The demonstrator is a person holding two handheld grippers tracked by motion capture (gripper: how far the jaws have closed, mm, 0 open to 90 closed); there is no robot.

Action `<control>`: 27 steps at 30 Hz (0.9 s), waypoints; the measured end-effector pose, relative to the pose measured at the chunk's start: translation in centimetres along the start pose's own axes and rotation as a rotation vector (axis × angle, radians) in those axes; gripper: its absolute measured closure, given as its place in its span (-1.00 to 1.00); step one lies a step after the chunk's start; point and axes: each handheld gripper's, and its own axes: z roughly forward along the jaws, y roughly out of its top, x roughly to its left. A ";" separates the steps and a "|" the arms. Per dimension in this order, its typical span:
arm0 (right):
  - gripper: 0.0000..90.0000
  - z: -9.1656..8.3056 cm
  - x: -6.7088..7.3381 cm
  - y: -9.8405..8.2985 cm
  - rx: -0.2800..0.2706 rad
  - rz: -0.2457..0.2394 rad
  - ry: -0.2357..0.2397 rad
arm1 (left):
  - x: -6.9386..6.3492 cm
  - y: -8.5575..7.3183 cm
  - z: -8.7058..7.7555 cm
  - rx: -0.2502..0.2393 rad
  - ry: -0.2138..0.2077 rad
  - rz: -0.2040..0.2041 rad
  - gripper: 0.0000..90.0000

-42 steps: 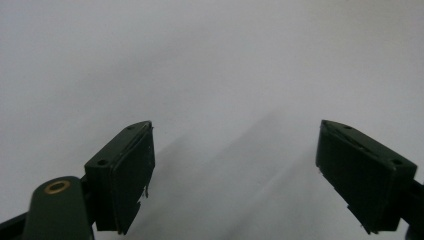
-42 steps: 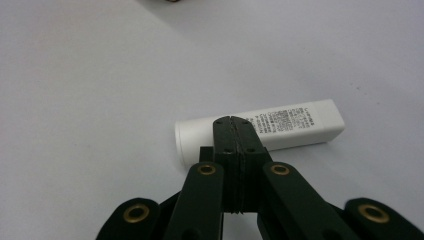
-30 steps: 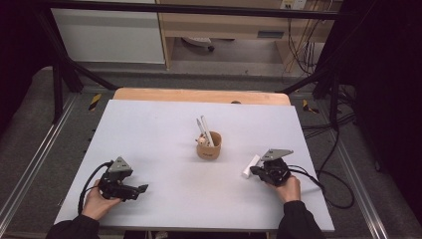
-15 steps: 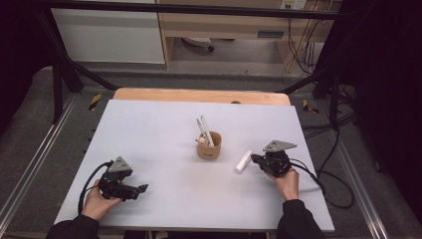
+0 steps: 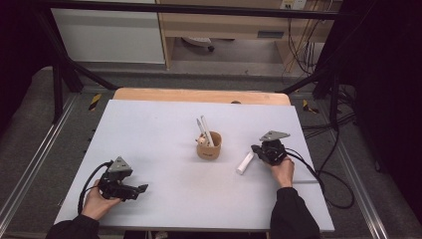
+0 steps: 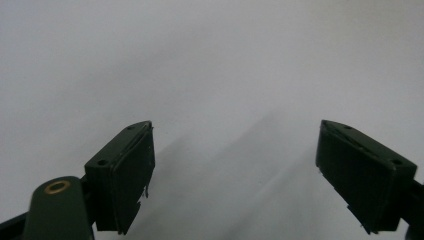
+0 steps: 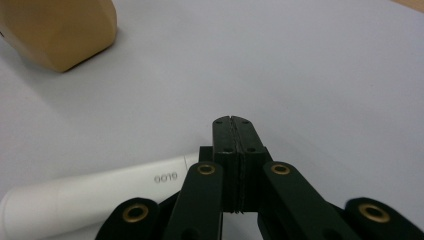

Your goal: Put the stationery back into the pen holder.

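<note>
The white tube (image 5: 245, 163) lay flat on the table (image 5: 164, 149), just to the right of the cup (image 5: 209, 146). One end of it pointed at the person, and the other end pointed at the right claw (image 5: 257, 149). In the right gripper view the tube (image 7: 90, 197) lay beside the claw (image 7: 233, 121) and partly under it. It had small dark letters on its side. The claw's two jaws were pressed tight together with nothing in between. The tube looked to be touching the claw's black arms, but that was hard to tell for sure.

The right hand (image 5: 282, 170) held its claw close to the tube, with a black cable trailing off to the right.

The cup was tan and stood near the middle of the table. Two white sticks (image 5: 205, 130) stood in it and leaned toward the back. A small tan thing sat at its left rim, too small to make out. In the right gripper view the cup (image 7: 57, 30) showed at the top left corner.

Far off at the front left, the left hand (image 5: 97, 204) held the left claw (image 5: 142, 189) low over the table, well apart from the tube. In the left gripper view its jaws stood wide apart (image 6: 235, 175), with just bare table between them.

The table was pale grey, with a strip of wood (image 5: 199, 95) along the back edge.
</note>
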 end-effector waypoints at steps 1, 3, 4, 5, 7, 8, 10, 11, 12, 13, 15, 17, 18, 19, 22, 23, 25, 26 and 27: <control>1.00 0.1 -0.1 0.0 0.010 0.001 0.004 | 0.0 0.0 0.0 0.000 0.000 -0.001 -0.65; 1.00 0.2 -0.3 -0.2 0.012 0.009 0.016 | 0.0 0.0 0.0 -0.005 0.000 0.000 -0.65; 1.00 0.2 -0.3 -0.3 0.009 0.006 0.019 | 0.0 0.0 0.0 -0.005 -0.001 0.000 -0.65; 1.00 0.2 -0.4 -0.3 0.011 0.007 0.025 | 0.0 0.0 0.0 -0.004 -0.001 -0.002 -0.65; 1.00 0.1 -0.3 -0.4 0.012 0.003 0.039 | -0.1 0.0 0.0 -0.002 0.000 0.001 -0.65; 1.00 0.0 -0.2 -0.4 0.007 0.003 0.047 | -0.1 0.0 0.0 -0.002 0.000 0.003 -0.65; 1.00 -0.1 0.1 -0.5 -0.002 0.005 0.066 | -0.1 0.1 0.0 -0.004 0.000 0.003 -0.65; 1.00 -0.1 0.2 -0.5 -0.006 0.003 0.071 | -0.1 0.1 0.0 -0.005 0.000 0.002 -0.65; 1.00 -0.1 0.4 -0.6 -0.002 0.003 0.075 | -0.1 0.1 0.0 -0.004 -0.001 0.001 -0.65; 1.00 -0.2 0.6 -0.6 -0.003 -0.001 0.078 | -0.1 0.1 0.0 -0.003 -0.001 0.004 -0.65; 1.00 -0.2 1.1 -0.7 -0.004 -0.005 0.094 | -0.1 0.1 0.0 -0.004 -0.001 0.005 -0.65; 1.00 -0.2 1.7 -0.7 -0.003 -0.013 0.109 | -0.1 0.1 0.0 -0.006 -0.002 0.006 -0.65; 1.00 -0.2 2.0 -0.6 -0.002 -0.022 0.108 | -0.2 0.1 0.0 -0.007 -0.002 0.004 -0.65; 1.00 -0.2 2.3 -0.6 0.000 -0.029 0.114 | -0.2 0.1 -0.1 -0.007 -0.002 0.004 -0.65; 1.00 -0.2 2.9 -0.8 -0.008 -0.012 0.140 | -0.2 0.1 -0.1 -0.006 -0.004 0.005 -0.65; 1.00 -0.2 3.0 -0.9 -0.009 -0.011 0.142 | -0.2 0.1 -0.1 -0.004 -0.003 0.007 -0.65; 1.00 -0.4 3.2 -1.0 -0.014 0.004 0.157 | -0.3 0.1 0.0 -0.005 -0.004 0.010 -0.65; 1.00 -0.4 3.3 -1.0 -0.016 0.003 0.159 | -0.3 0.2 0.0 -0.006 -0.005 0.009 -0.65; 1.00 -0.5 3.4 -1.1 -0.016 0.005 0.164 | -0.3 0.2 0.0 -0.008 -0.005 0.010 -0.65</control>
